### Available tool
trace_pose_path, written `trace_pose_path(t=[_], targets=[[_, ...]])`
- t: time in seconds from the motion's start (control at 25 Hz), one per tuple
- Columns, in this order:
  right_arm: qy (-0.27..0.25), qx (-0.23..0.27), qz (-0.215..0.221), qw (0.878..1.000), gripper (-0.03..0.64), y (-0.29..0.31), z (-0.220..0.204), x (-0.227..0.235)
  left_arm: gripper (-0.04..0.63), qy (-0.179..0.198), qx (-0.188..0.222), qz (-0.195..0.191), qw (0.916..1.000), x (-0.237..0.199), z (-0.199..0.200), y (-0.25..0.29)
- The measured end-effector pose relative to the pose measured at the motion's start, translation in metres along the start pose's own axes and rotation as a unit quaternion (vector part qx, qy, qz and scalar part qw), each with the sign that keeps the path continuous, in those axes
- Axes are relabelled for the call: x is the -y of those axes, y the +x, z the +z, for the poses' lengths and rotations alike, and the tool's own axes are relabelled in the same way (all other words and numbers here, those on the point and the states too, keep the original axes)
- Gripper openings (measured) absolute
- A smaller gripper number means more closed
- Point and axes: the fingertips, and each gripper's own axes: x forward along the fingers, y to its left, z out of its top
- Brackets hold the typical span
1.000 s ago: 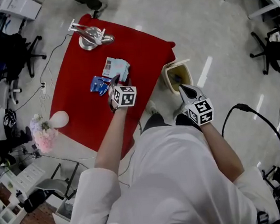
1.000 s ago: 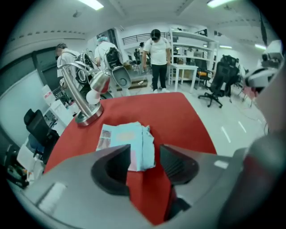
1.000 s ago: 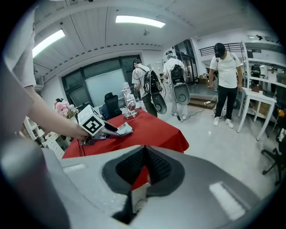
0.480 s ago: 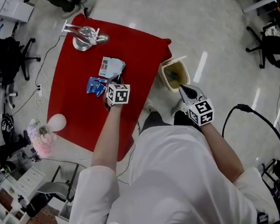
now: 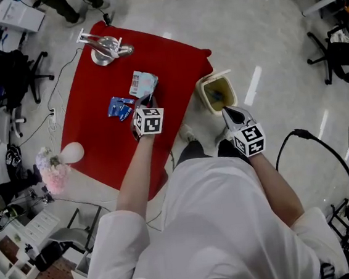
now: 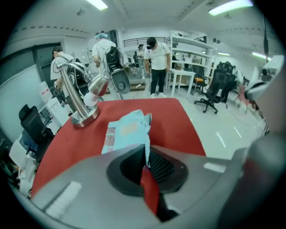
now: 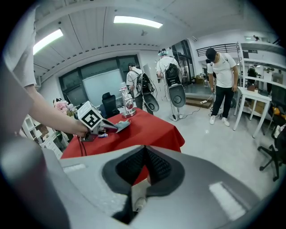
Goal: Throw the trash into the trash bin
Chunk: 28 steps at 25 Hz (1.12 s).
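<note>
Now | left gripper (image 6: 146,154): jaws had just been closing and pinched the near edge of the light-blue wrapper (image 6: 127,130) on the red table (image 6: 178,120) | right gripper (image 7: 144,166): shut, empty, near trash bin (image 5: 205,90) | judged: trash grasped, carry to bin remained.

A steel stand (image 5: 107,49) sits on the red cloth (image 5: 93,132), pink flowers (image 5: 53,172) beside.
</note>
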Motion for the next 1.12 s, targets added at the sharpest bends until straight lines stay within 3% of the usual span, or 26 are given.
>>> trace_pose_path(t=[0.32,0.68,1.12], targets=[[0.007,0.004,0.0,1.0,0.002,-0.015,-0.009,0.012,0.008,0.006,0.02,-0.016,0.9996,0.043,0.028,-0.01],[0.024,0.007,-0.009,1.0,0.002,-0.043,-0.027,0.04,0.008,0.024,0.015,-0.047,0.9985,0.101,0.042,-0.007],[0.047,0.005,-0.019,0.999,0.002,-0.081,-0.055,0.08,0.008,0.054,-0.006,-0.1,0.9935,0.203,0.044,0.006]])
